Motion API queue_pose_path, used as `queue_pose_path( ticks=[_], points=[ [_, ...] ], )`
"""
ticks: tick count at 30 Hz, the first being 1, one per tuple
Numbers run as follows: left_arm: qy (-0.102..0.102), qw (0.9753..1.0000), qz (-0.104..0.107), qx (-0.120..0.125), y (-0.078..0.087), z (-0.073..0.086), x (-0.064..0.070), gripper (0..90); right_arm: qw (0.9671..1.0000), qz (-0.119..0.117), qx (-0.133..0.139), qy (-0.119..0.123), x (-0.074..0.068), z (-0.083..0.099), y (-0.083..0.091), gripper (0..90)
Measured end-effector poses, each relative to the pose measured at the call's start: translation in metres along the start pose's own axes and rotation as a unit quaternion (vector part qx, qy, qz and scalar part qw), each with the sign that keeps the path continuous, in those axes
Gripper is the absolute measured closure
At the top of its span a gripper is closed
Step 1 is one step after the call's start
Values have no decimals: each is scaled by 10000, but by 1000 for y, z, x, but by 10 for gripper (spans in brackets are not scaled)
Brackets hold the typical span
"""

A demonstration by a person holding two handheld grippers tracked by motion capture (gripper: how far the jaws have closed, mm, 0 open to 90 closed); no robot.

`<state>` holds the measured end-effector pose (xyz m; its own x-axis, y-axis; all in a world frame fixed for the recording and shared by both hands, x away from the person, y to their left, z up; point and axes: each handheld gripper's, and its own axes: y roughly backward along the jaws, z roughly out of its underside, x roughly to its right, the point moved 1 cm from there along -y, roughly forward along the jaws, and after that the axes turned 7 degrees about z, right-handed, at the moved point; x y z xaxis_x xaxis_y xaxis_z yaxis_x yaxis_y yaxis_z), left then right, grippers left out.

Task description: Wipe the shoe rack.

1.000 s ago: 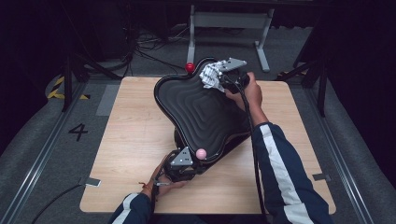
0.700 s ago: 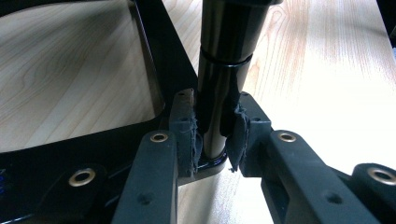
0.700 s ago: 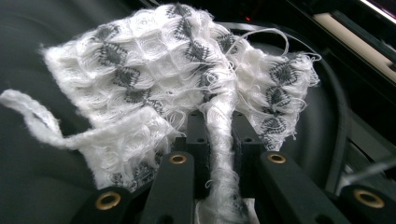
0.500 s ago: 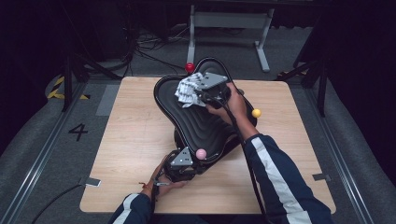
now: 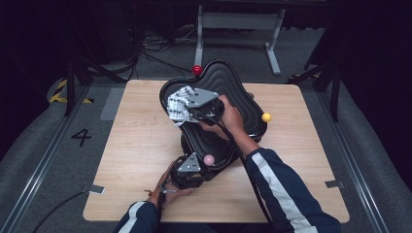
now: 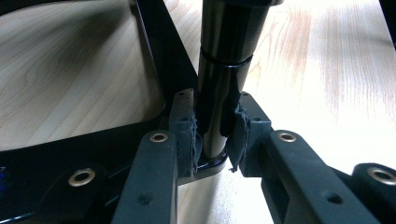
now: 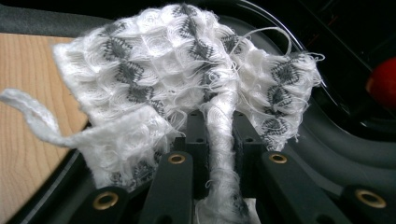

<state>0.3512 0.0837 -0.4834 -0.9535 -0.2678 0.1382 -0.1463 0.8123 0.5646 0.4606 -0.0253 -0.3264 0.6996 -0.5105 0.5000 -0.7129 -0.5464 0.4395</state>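
Note:
A black, ridged, three-lobed tray [image 5: 233,87] stands on the wooden table [image 5: 141,145], with a red ball [image 5: 197,70], a yellow ball [image 5: 266,117] and a pink ball [image 5: 209,159] at its tips. My right gripper [image 5: 187,114] is shut on a white-and-grey knitted cloth [image 5: 178,107] and presses it onto the tray's left lobe. In the right gripper view the cloth [image 7: 177,60] fans out above the gripper [image 7: 219,135]. My left gripper [image 5: 199,171] is at the tray's near tip. In the left gripper view it [image 6: 215,135] is shut on a glossy black post [image 6: 224,79].
The table's right edge [image 5: 320,160] lies beyond my right sleeve [image 5: 286,194]. A metal stand [image 5: 238,22] and cables sit on the floor behind the table. In the right gripper view the red ball [image 7: 384,86] lies just past the tray rim [image 7: 336,144].
My right gripper has dragged the cloth from the tray's far edge leftward and nearer, onto the left lobe. The yellow ball is now uncovered. The left gripper has stayed put.

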Motion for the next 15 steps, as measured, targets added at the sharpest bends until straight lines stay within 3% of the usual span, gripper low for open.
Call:
queue_pose_path(
  ticks=[1,4,7,8,10,12,13,15],
  points=[
    [4,10000,-11,24,0,0,-1,730,9999,99,-72,-14,5,4,-1,800],
    [28,10000,-19,25,0,0,-1,731,9998,92,-84,-180,14,10,0,800],
    [53,10000,-13,47,0,0,-1,730,9990,280,-210,-287,28,20,0,799],
    [52,10000,-12,46,0,0,-1,731,9979,400,-280,-414,39,28,1,798],
    [54,10000,-10,49,0,0,-1,730,9976,457,-302,-434,43,31,1,798],
    [52,10000,-12,48,0,0,-1,731,9958,586,-396,-585,56,40,1,798],
    [54,10000,-14,50,0,0,-1,731,9935,659,-501,-782,69,49,1,796],
    [52,10000,-13,48,0,0,-1,731,9920,722,-549,-876,75,54,1,796]
  ],
)
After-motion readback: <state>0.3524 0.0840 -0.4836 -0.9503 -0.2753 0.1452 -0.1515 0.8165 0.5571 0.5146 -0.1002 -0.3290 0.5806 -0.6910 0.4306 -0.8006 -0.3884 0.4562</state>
